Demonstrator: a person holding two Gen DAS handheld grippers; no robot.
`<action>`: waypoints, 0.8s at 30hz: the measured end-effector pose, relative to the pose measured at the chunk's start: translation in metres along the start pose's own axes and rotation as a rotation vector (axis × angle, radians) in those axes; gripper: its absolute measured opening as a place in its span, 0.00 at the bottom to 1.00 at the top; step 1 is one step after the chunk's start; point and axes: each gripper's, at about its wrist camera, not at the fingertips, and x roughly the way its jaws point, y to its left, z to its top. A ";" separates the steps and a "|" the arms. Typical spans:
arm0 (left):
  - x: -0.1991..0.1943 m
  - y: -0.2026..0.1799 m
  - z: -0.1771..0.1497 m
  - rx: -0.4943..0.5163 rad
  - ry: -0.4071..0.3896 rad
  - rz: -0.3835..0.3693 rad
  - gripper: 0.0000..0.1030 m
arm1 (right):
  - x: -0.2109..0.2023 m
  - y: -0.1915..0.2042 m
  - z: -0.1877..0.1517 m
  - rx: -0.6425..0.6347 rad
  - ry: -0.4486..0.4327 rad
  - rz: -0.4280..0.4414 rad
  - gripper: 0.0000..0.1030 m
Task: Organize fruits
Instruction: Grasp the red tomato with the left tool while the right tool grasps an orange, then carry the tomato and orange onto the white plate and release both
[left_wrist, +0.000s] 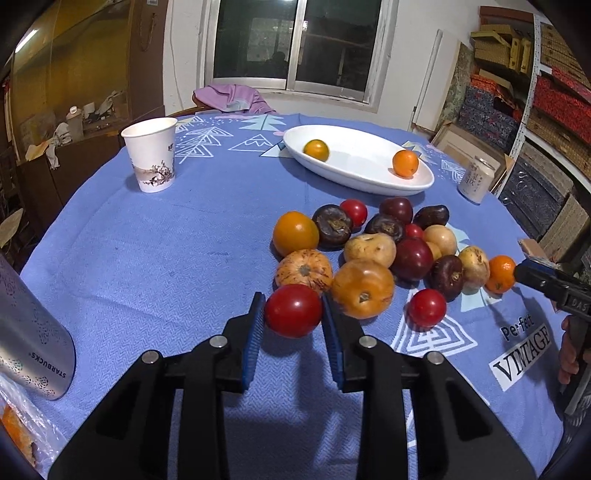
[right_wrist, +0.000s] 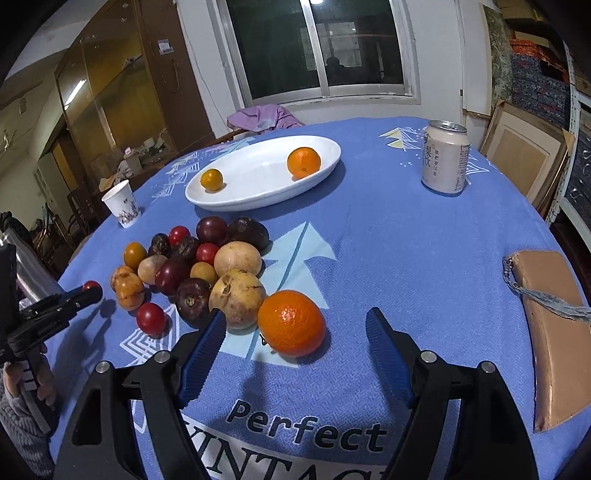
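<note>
While the left claw (left_wrist: 293, 314) grips a red tomato (left_wrist: 293, 310), lift it clear toward the white plate (left_wrist: 369, 177). The right claw (right_wrist: 295, 332) gapes wide around an orange (right_wrist: 291, 323) nearer than the plate; close gently.

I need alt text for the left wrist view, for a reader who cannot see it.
The left gripper closes its blue pads around a red tomato at the near edge of a fruit pile on a blue tablecloth. Behind, a white oval dish holds two oranges; a paper cup stands to the left.
</note>
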 end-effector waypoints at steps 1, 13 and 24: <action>-0.001 0.000 -0.001 0.004 -0.001 0.000 0.29 | 0.004 0.002 -0.001 -0.009 0.008 -0.017 0.77; 0.000 -0.003 -0.002 0.017 0.009 -0.016 0.29 | 0.023 -0.003 -0.001 0.019 0.079 0.037 0.45; 0.003 -0.002 -0.002 0.007 0.020 -0.031 0.29 | 0.010 -0.011 0.002 0.061 0.020 0.050 0.42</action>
